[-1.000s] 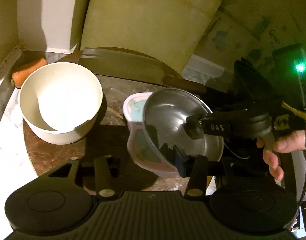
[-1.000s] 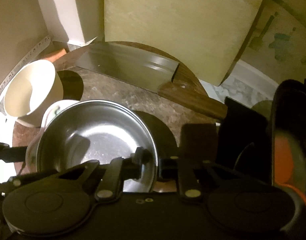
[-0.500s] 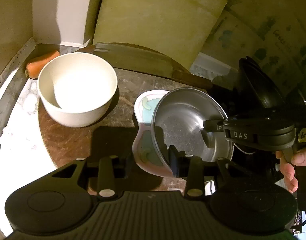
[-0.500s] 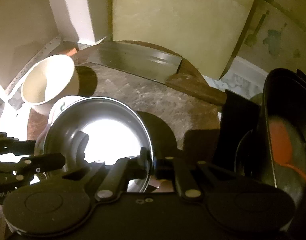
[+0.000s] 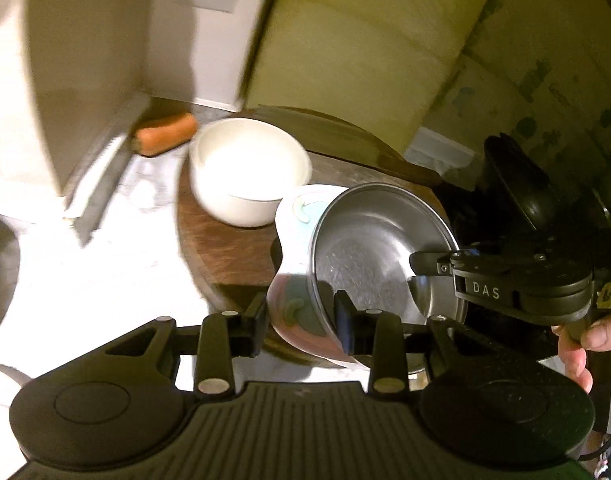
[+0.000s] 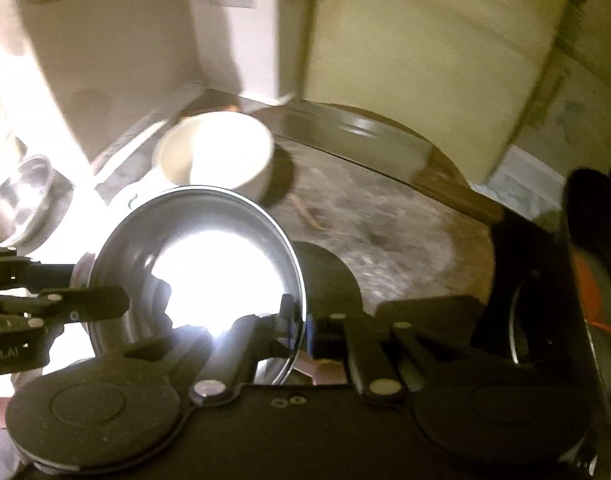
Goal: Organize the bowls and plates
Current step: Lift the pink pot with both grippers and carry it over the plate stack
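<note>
A steel bowl sits nested in a pink patterned bowl, and both hang tilted above the round wooden board. My left gripper is shut on the stack's near wall, one finger outside the pink bowl and one inside the steel bowl. My right gripper is shut on the steel bowl's rim on the opposite side, and it shows in the left wrist view as the right gripper. A white bowl stands upright on the board behind.
A carrot lies by the wall corner. A cleaver rests at the board's back edge in front of a leaning cream cutting board. Another steel bowl sits at the left. A black pan holding something orange stands at the right.
Both grippers have carried the nested bowls left and a little upward. The left jaws have narrowed onto the stack's wall. The white bowl has stayed in place.
</note>
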`<state>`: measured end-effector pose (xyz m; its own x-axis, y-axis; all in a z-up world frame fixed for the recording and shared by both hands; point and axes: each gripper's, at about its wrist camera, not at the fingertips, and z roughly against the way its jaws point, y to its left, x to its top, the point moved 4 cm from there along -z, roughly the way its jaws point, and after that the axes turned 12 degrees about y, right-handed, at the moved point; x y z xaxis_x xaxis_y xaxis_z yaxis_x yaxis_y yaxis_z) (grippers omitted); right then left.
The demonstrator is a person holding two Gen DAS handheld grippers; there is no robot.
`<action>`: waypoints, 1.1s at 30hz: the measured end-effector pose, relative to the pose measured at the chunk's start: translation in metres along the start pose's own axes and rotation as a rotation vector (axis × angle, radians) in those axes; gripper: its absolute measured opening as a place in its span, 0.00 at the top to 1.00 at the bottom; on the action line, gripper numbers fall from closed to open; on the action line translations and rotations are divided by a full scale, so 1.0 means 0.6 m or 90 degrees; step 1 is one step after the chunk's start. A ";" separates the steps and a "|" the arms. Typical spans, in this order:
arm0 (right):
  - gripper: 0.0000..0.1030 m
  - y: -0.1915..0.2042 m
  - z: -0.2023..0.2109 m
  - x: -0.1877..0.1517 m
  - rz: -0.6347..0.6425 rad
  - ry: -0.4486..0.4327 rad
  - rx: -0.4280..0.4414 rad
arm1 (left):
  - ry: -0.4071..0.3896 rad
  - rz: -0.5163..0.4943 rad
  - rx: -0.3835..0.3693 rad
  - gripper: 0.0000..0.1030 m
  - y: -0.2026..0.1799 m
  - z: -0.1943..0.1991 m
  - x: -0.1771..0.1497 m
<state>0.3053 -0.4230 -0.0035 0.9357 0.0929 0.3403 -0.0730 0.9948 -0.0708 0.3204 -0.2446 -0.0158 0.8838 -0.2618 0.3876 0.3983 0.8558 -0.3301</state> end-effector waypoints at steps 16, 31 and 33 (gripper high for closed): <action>0.93 0.221 0.041 0.055 0.162 -0.023 0.058 | -0.038 0.121 0.091 0.68 0.151 0.163 -0.067; 0.94 0.470 0.005 0.137 0.297 -0.040 0.115 | -0.063 0.257 0.196 0.68 0.361 0.252 -0.111; 0.94 0.491 -0.004 0.149 0.304 -0.046 0.113 | -0.063 0.268 0.199 0.68 0.388 0.253 -0.106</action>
<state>0.3686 -0.1217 0.0036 0.7579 0.5352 0.3730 -0.5501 0.8317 -0.0756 0.3198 0.0391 0.0131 0.9179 0.1635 0.3615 -0.0911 0.9737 -0.2090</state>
